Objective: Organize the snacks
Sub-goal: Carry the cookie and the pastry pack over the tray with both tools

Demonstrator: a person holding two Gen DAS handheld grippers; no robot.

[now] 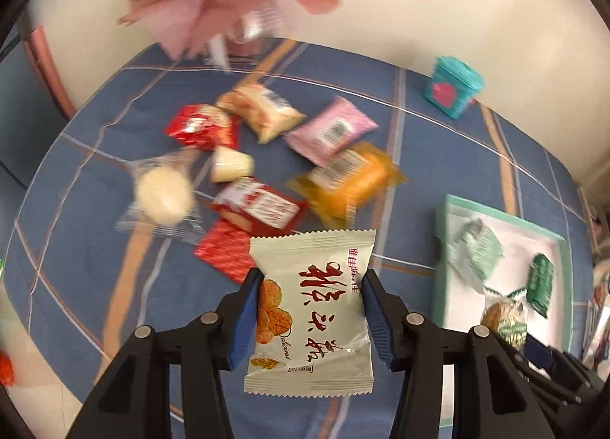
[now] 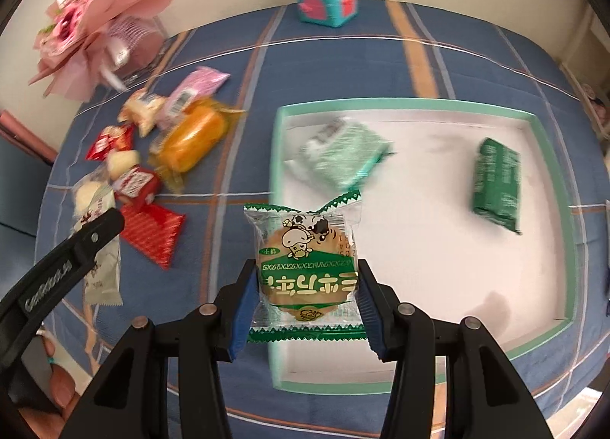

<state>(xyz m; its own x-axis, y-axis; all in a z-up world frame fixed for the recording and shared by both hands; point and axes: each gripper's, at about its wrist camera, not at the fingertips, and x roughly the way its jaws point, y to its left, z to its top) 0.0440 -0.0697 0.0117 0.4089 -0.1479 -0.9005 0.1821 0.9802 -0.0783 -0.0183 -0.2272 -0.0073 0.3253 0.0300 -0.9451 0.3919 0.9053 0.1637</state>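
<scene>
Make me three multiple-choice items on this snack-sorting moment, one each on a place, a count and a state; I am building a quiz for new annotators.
1. Where is the dark green packet?
A. inside the tray
B. on the cloth beside the pile
C. on the teal box

2. How many packets lie in the tray?
A. none
B. two
C. five

3. What is the right tool doing?
A. standing open and empty
B. gripping a green-edged biscuit packet
C. gripping a flower

Key: 1 A, it lies on the tray's white floor near the right wall. 2 B, only the pale green packet and the dark green one. 3 B, its pads press the biscuit packet.
</scene>
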